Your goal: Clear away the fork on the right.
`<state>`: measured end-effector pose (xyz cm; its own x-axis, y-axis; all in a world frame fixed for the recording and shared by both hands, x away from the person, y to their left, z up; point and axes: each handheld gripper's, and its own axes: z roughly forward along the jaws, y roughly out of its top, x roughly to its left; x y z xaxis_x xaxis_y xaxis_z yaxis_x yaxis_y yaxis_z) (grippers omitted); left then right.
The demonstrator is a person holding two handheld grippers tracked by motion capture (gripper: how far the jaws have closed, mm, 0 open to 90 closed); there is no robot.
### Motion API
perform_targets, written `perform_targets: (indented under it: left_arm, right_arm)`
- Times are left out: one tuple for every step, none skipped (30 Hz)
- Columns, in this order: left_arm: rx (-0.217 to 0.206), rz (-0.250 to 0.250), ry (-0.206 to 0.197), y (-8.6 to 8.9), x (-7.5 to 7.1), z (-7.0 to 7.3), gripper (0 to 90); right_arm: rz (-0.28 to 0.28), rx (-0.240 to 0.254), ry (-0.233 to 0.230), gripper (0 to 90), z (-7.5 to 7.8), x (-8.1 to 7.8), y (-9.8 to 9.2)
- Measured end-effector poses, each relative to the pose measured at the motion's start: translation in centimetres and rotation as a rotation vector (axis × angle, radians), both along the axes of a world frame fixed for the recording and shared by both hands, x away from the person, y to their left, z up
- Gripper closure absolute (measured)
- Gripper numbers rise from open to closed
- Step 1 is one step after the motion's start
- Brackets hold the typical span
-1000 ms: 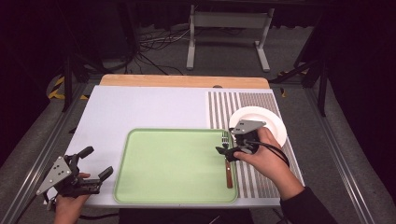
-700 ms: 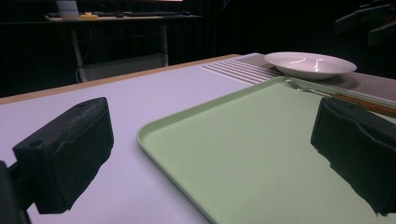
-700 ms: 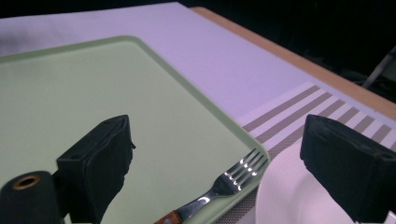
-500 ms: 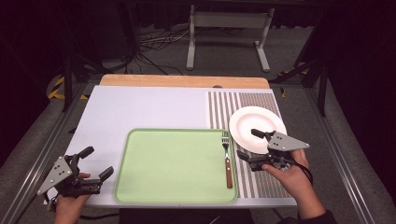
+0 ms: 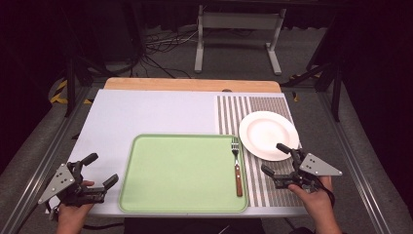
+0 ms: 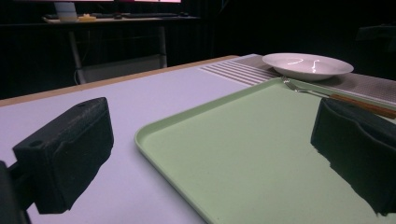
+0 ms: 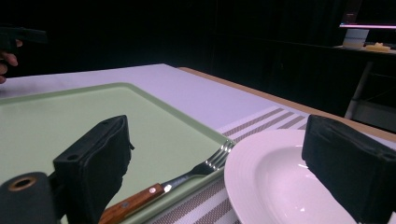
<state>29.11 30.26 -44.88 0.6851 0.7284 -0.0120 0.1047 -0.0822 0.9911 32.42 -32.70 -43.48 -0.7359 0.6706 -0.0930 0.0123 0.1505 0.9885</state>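
Your right tool [image 5: 276,158] hung near the surface's [image 5: 146,114] right front corner, jaws wide apart after opening, gripping nothing. The fork [image 5: 237,165] lay along the right edge of the green tray [image 5: 180,175], beside the white plate [image 5: 268,134]. Your left tool [image 5: 101,169] gaped empty at the left front corner.

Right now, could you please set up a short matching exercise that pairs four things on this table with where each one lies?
Things:
1. fork
2. white plate
3. green tray
4. right gripper

Places:
A. on the striped mat, at its far end
B. on the pale table cover, left of the striped mat
C. held above the striped mat, just short of the plate
D. along the tray's right edge, tines pointing away from the person

Pairs: 1-D, 2-A, 3-B, 4-C
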Motion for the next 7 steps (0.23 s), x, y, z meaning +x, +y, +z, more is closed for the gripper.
perform_targets:
  left_arm:
    - [0.000, 0.000, 0.000, 0.0, 0.0, 0.0, 0.0]
    - [0.006, -0.005, 0.003, 0.0, 0.0, 0.0, 0.0]
    - [0.003, -0.007, 0.003, 0.0, 0.0, 0.0, 0.0]
    - [0.002, -0.006, 0.001, 0.0, 0.0, 0.0, 0.0]
    - [-0.001, -0.005, 0.002, 0.0, 0.0, 0.0, 0.0]
    - [-0.003, -0.003, 0.003, 0.0, 0.0, 0.0, 0.0]
    - [-0.003, -0.003, 0.003, 0.0, 0.0, 0.0, 0.0]
  right_arm:
    - [0.000, 0.000, 0.000, 9.0, 0.0, 0.0, 0.0]
    - [0.004, 0.006, 0.004, 9.0, -0.3, 0.0, -0.1]
    - [-0.002, 0.019, 0.026, 9.0, -0.9, -0.1, -0.4]
    - [-0.005, 0.017, 0.028, 9.0, -1.0, 0.0, -0.4]
    - [-0.006, 0.012, 0.029, 9.0, -1.2, 0.1, -0.4]
    - [-0.008, 0.008, 0.028, 9.0, -1.2, 0.1, -0.5]
    - [-0.008, 0.008, 0.027, 9.0, -1.2, 0.1, -0.5]
